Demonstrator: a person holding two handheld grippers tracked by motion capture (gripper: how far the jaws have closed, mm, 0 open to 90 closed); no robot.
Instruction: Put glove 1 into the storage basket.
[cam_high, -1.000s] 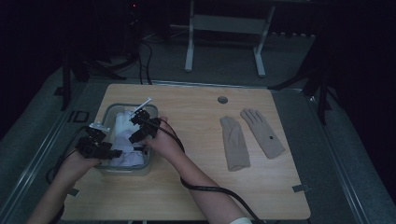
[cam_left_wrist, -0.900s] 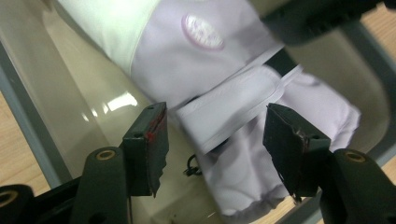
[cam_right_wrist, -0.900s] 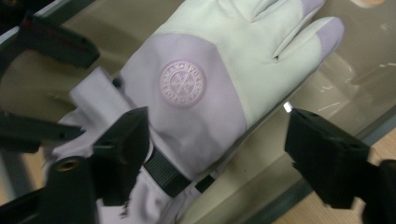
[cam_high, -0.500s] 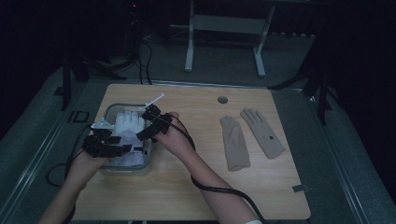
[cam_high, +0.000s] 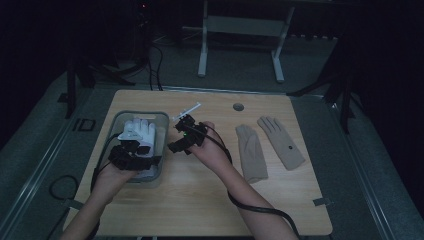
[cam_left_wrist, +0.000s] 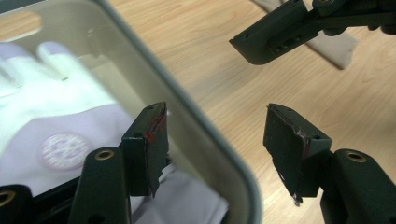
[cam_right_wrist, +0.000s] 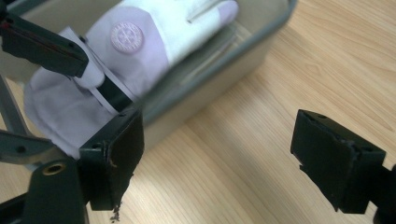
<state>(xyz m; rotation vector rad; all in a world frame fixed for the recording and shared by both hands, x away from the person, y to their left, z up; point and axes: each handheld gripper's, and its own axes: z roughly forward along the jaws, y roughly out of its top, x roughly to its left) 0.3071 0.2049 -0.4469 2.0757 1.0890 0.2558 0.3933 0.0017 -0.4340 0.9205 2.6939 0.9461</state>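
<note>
Left gripper (cam_high: 131, 159) at near end of grey bin (cam_high: 162, 145), jaws parted, straddling bin's rim, nothing pinched. White glove (cam_high: 139, 131) lies inside bin (round logo patch facing up), fingers pointing toward far end. Right gripper (cam_high: 179, 145) just beside bin's right wall, above bare tabletop (cam_high: 200, 200); its jaws have just been opening, now spread wide, nothing between them. Farther right, two beige gloves (cam_high: 270, 145) flat on tabletop, side by side, well apart from bin.
</note>
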